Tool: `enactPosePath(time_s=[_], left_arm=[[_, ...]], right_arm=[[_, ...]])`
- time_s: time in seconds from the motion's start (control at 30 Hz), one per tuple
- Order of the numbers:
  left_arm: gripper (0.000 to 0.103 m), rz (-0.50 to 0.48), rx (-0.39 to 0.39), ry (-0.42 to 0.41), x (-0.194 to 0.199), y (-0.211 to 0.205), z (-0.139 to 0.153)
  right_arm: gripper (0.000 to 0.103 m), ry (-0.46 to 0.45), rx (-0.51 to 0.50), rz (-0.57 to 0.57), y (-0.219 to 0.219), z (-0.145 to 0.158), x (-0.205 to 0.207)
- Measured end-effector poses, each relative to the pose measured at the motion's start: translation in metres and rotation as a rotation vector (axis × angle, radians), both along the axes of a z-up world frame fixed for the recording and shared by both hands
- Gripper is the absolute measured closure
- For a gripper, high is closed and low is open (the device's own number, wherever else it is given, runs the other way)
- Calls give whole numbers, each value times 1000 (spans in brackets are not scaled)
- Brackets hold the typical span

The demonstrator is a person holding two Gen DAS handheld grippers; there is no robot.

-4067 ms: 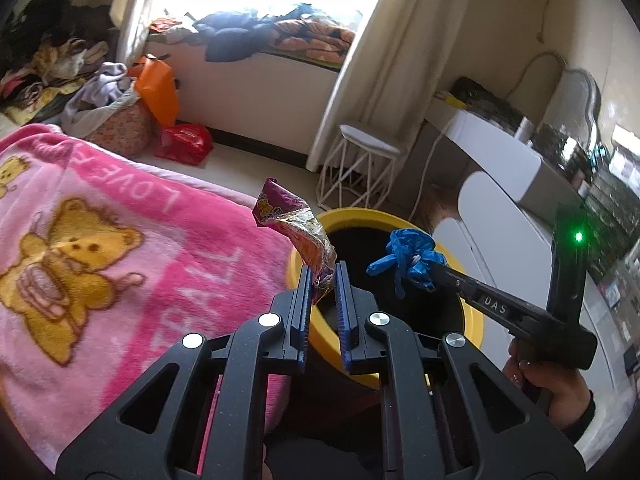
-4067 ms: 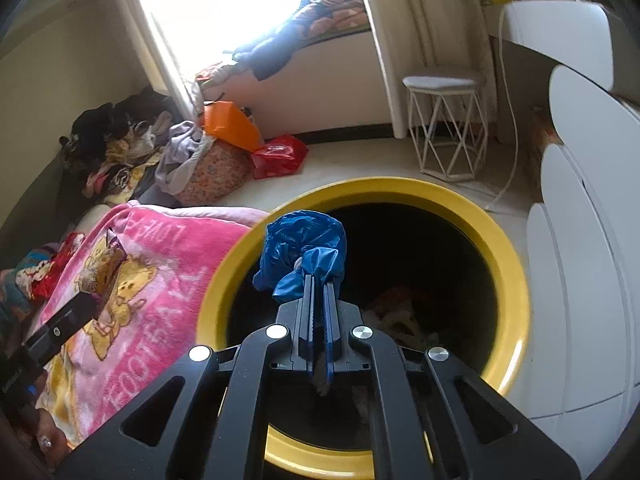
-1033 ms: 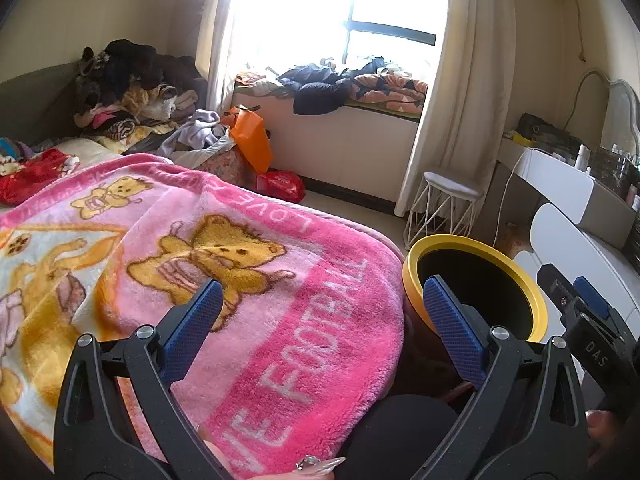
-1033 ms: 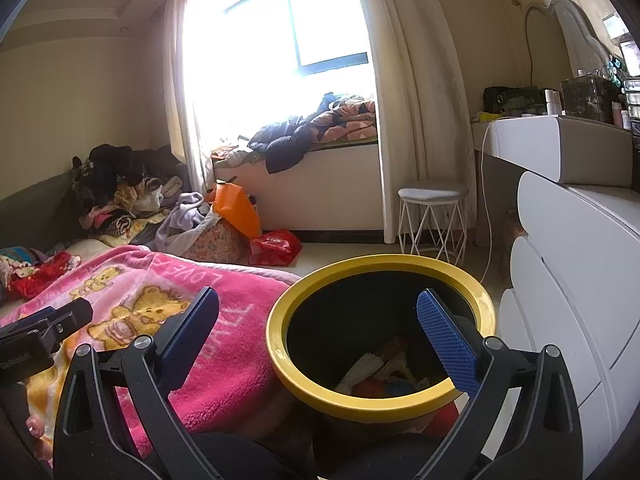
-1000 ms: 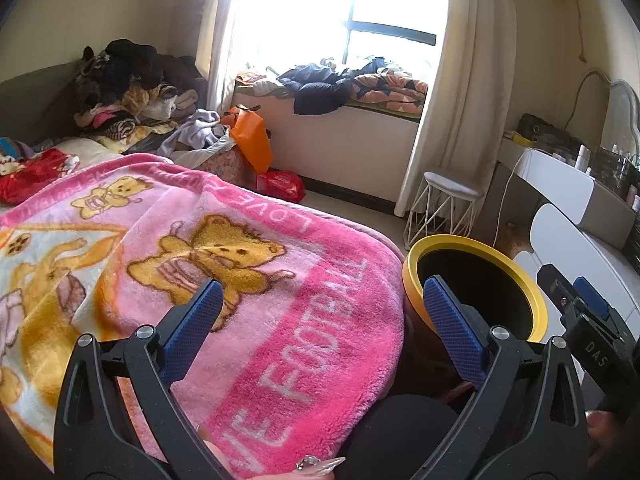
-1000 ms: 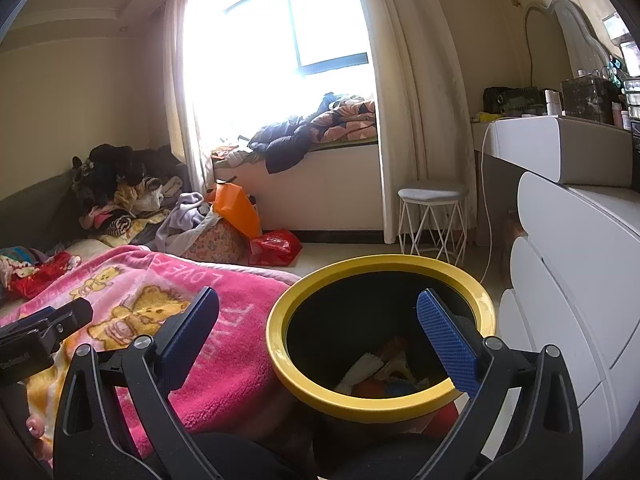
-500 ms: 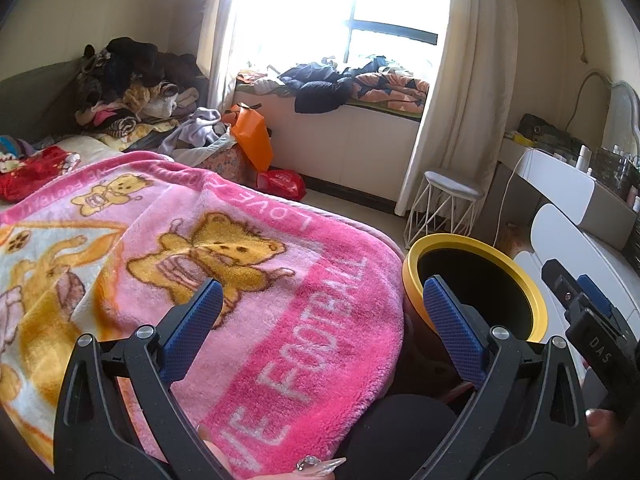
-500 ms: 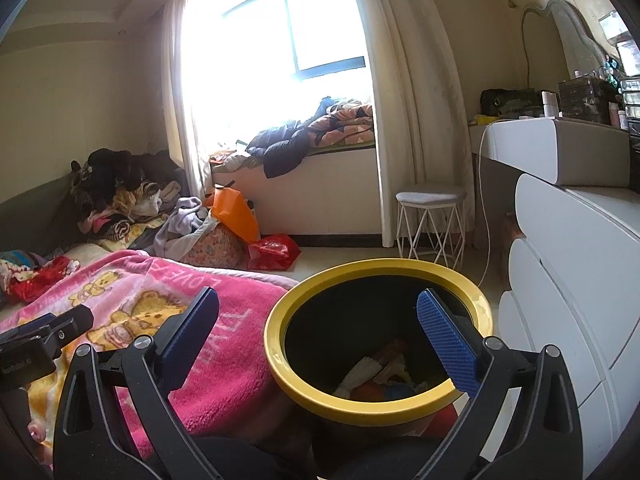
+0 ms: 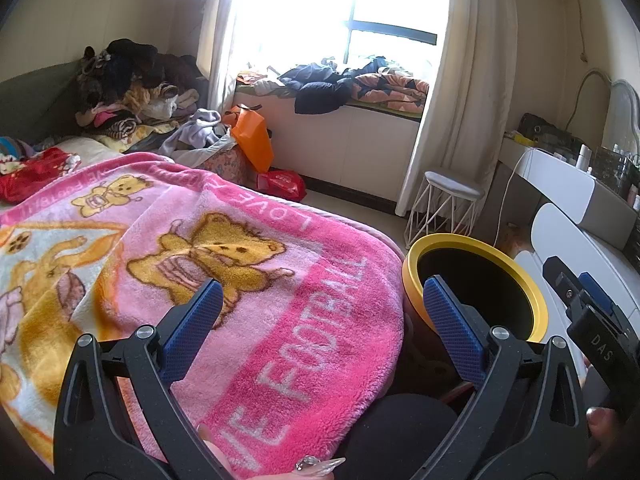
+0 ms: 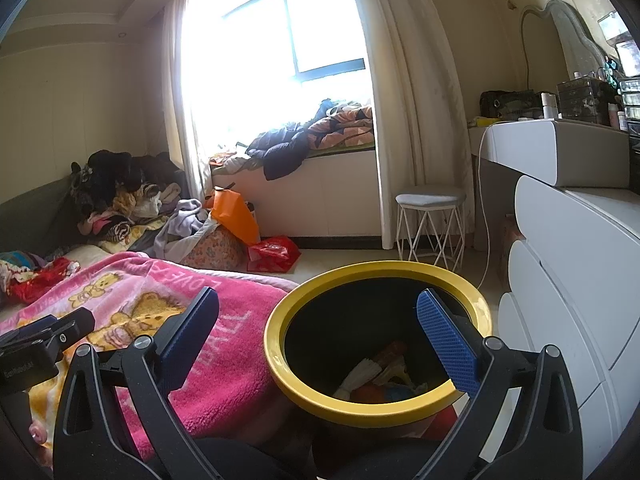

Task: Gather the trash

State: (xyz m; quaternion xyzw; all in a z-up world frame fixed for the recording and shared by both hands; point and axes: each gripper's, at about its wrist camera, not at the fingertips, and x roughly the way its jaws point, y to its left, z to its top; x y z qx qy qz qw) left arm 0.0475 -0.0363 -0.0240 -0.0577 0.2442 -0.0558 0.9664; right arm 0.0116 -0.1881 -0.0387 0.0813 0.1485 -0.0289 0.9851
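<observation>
- Holding nothing, the left gripper [image 9: 320, 312] stands with its blue-padded jaws spread wide above the pink fleece bear-print blanket [image 9: 248, 280]; no loose litter shows on the part of it in view.
- Matching it, the right gripper [image 10: 316, 328] is likewise spread wide and empty, poised over the mouth of the round black bin with a yellow rim [image 10: 320, 404].
- Inside that bin lies the collected trash [image 10: 376, 380]: crumpled wrappers and paper in white, orange, red and blue, resting at the bottom, just beside the bed edge.
- Judged from its look, such trash is light, soft and crushable; thin film may slip, so a pinch across a bunched fold or twisted end should hold better than a flat face.
- Beyond the bin stands a white wire-frame stool [image 10: 430, 208], well apart from both grippers.
- Farther off, an orange bag [image 9: 252, 136] and a red plastic bag [image 9: 280, 184] sit on the floor under the window; whether they count as trash cannot be told.
</observation>
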Motion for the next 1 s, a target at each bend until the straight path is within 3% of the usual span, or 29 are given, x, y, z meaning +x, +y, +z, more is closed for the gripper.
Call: enactPosePath(time_s=[0.47, 0.63, 0.7, 0.8, 0.87, 0.97, 1.0], left_arm=[[11, 22, -3, 25, 1, 2, -6], [11, 132, -47, 66, 5, 47, -7], [11, 240, -70, 86, 1, 92, -10], [11, 458, -53, 136, -11, 161, -23], [11, 640, -25, 206, -26, 222, -38], [11, 832, 1, 308, -47, 290, -63], [11, 917, -23, 355, -59, 320, -78]], right_arm=[[6, -6, 3, 6, -2, 4, 1], [6, 11, 41, 94, 21, 22, 21], [6, 9, 49, 173, 45, 31, 33], [6, 76, 17, 427, 120, 37, 62], [6, 206, 0, 658, 196, 28, 83], [6, 398, -24, 885, 298, 0, 99], [6, 441, -50, 941, 328, -11, 100]])
